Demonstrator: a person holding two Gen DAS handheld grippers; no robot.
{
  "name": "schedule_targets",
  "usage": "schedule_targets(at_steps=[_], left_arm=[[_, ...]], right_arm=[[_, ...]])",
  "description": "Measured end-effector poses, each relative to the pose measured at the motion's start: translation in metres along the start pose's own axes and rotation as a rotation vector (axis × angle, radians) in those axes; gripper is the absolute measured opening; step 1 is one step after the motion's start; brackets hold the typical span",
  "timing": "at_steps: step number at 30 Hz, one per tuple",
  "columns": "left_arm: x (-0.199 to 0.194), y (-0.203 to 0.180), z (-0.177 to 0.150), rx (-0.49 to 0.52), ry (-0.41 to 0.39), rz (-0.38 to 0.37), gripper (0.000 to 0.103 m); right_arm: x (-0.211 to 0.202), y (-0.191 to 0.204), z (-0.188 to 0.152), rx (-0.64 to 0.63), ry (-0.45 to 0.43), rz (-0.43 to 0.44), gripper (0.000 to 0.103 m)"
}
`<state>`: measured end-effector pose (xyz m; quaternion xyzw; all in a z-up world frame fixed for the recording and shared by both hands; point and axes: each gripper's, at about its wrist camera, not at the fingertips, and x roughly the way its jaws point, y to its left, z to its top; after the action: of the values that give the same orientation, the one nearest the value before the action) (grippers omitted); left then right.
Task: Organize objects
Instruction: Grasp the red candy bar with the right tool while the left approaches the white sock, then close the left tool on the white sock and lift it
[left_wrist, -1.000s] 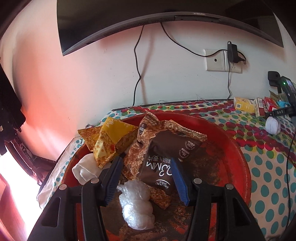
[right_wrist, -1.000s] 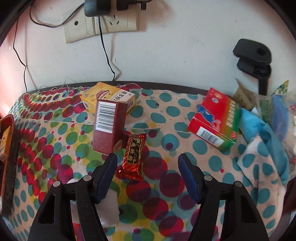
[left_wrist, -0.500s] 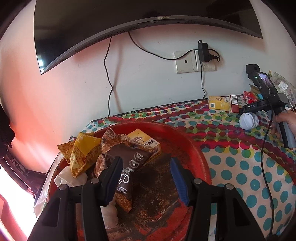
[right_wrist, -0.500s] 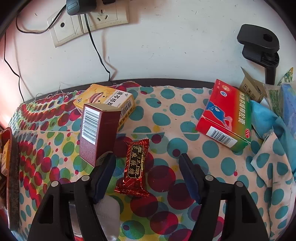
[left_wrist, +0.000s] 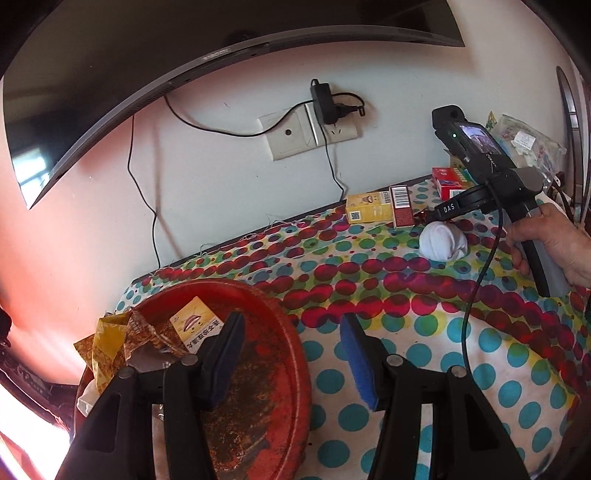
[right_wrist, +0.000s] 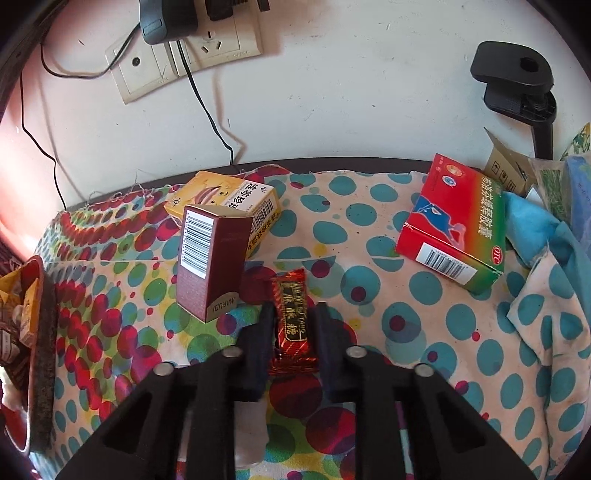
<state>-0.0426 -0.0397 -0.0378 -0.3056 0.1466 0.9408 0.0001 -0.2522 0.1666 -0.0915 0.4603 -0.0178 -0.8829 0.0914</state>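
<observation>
Right tool (right_wrist: 293, 325): jaws drawn in against the two long sides of the red candy wrapper (right_wrist: 293, 322), pinching it where it lies flat on the counter cloth (right_wrist: 413, 288). Half a second ago the jaws stood wide on either side of the wrapper; now they are pressed to it. Wrapper is shiny crinkled foil, red with a dark gold-lettered panel.

Just left of the tool, an upright maroon carton (right_wrist: 210, 266), matte card with a white barcode, stands apart from the wrapper by a narrow gap. Behind it, touching, a yellow carton (right_wrist: 236, 201) lies flat. To the right, well apart, a glossy red-and-green medicine box (right_wrist: 456, 225) lies tilted against blue fabric (right_wrist: 535, 229). A white roll of cloth (left_wrist: 443, 240) sits under the right tool's body in the left view.

Left tool (left_wrist: 291, 354): jaws spread, nothing between them. Its left finger hangs over the red tray (left_wrist: 280, 376), its right finger over the dotted cloth, so the rim passes between them. The tray is round, with a scuffed, rust-speckled floor. At its far-left side sit crumpled yellow and brown snack bags (left_wrist: 118, 343) and a small yellow box (left_wrist: 194, 325). Compared with a half-second ago, the left view has swung right: the tray now fills less of it and more cloth shows.

The wall outlet (right_wrist: 173, 55) with plugged charger is behind the cartons.
</observation>
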Motion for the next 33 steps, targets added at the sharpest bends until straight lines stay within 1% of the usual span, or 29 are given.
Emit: schedule_targets(at_steps=[3,5,8,10,12,16,17,19,21,25,27,33], left_arm=[[0.002,-0.011,0.007,0.01,-0.002,-0.035,0.055],[0.007,-0.016,0.012,0.009,0.0,-0.054,0.055],[0.023,-0.025,0.024,-0.021,0.03,-0.119,0.055],[0.034,-0.031,0.031,-0.067,0.051,-0.193,0.055],[0.048,-0.039,0.041,-0.105,0.076,-0.277,0.055],[0.074,-0.063,0.058,-0.094,0.132,-0.364,0.057],[0.079,-0.068,0.061,-0.09,0.141,-0.373,0.057],[0.09,-0.08,0.068,-0.077,0.162,-0.417,0.058],[0.1,-0.091,0.072,-0.063,0.181,-0.429,0.059],[0.116,-0.109,0.077,-0.009,0.196,-0.411,0.059],[0.123,-0.114,0.077,-0.002,0.213,-0.424,0.059],[0.143,-0.126,0.078,-0.006,0.252,-0.431,0.059]], right_arm=[[-0.009,-0.002,-0.008,-0.03,-0.027,-0.022,0.017],[-0.02,-0.01,-0.015,-0.003,-0.048,-0.008,0.017],[-0.038,-0.023,-0.025,0.004,-0.115,-0.051,0.017],[-0.045,-0.033,-0.031,0.009,-0.138,-0.07,0.017],[-0.047,-0.044,-0.034,0.016,-0.137,-0.075,0.017],[-0.053,-0.063,-0.048,0.061,-0.117,-0.065,0.017],[-0.058,-0.073,-0.05,0.08,-0.117,-0.054,0.017],[-0.057,-0.075,-0.051,0.098,-0.117,-0.053,0.017],[-0.049,-0.073,-0.052,0.086,-0.088,-0.071,0.017],[-0.048,-0.066,-0.052,0.057,-0.085,-0.106,0.017],[-0.047,-0.063,-0.052,0.041,-0.084,-0.118,0.017],[-0.044,-0.062,-0.051,0.036,-0.07,-0.127,0.019]])
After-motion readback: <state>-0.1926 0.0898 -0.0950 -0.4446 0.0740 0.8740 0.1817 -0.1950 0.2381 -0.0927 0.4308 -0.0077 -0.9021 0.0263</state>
